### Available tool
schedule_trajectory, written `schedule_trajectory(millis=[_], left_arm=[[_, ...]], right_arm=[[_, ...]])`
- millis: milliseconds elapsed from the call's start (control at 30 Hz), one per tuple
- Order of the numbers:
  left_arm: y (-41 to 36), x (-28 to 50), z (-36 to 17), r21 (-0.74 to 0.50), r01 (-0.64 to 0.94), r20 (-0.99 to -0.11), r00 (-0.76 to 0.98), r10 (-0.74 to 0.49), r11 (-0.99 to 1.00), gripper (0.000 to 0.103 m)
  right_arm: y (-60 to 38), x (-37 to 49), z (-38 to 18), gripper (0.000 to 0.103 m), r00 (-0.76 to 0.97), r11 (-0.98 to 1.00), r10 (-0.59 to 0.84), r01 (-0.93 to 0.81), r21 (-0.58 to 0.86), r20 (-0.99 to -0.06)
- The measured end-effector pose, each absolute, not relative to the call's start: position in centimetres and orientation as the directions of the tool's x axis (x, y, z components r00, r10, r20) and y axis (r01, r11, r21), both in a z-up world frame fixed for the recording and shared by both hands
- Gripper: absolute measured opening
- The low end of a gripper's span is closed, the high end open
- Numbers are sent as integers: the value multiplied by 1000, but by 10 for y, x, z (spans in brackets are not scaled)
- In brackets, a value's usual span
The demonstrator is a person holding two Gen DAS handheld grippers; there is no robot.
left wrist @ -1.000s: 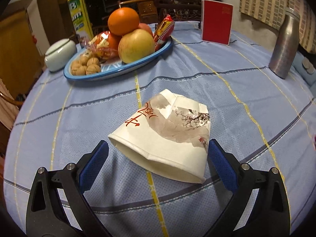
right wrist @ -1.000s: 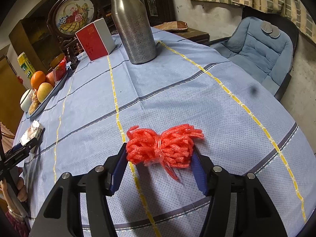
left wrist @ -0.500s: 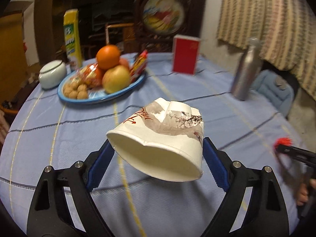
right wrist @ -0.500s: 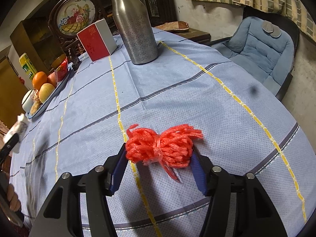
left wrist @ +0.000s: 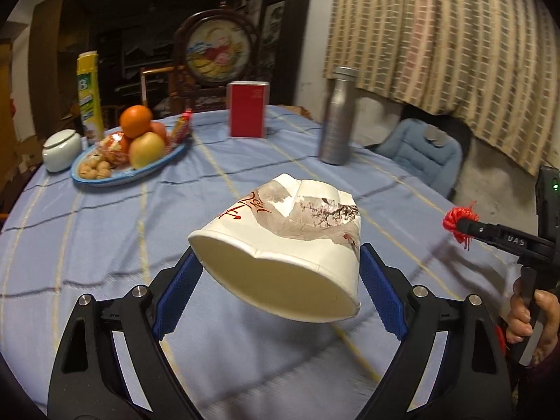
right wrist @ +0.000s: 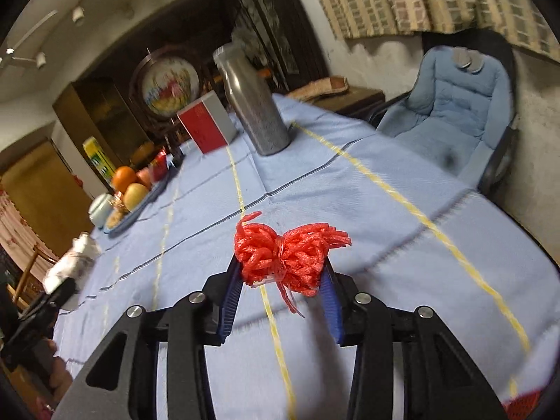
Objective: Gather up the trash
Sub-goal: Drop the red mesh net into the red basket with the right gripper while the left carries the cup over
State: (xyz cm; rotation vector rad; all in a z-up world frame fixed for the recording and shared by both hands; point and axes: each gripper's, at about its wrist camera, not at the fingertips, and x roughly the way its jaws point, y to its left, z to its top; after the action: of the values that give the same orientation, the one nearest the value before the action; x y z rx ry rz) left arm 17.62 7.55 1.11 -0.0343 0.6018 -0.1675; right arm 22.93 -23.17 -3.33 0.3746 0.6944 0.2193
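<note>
left gripper (left wrist: 280,280): pads are squeezing a crushed paper cup (left wrist: 280,245), holding it up off the blue tablecloth (left wrist: 105,231), centre of the left wrist frame
right gripper (right wrist: 281,292): jaws are closing in on a red foam net (right wrist: 287,255), lifting it clear of the cloth, centre of the right wrist frame

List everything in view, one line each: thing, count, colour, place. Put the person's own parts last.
paper cup: 1, white, crushed, in left hand-held gripper
foam net: 1, red, between right hand-held gripper's pads
table: 1, blue checked cloth
fruit plate: 1, blue rim, far left
lidded jar: 1, white, beside plate
red box: 1, upright, far centre
metal bottle: 1, silver, far right
chair: 1, blue, beyond table
left hand-held gripper: black, blue pads
right hand-held gripper: black, blue pads, jaws closing
hand: 1, on right hand-held gripper's handle
</note>
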Motion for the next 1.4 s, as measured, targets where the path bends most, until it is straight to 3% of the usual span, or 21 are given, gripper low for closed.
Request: schedule_trajectory(millis=[400,800,1400], left_arm=[[-44,140,-8,-86,370,-570,743,-351,925,87],[-157,114,-24,-15,540,-587,676,-444,842,86],[-273,88,-80,78,706,-678,555,-482,703,86]], right_arm=[[-313,96,-25,42,812,946,163,33,323,-561],[-378,22,-63,44,769,964,-61,211,162,-637],[-442,26,-157,45,614,910,-57,356,212,-787]])
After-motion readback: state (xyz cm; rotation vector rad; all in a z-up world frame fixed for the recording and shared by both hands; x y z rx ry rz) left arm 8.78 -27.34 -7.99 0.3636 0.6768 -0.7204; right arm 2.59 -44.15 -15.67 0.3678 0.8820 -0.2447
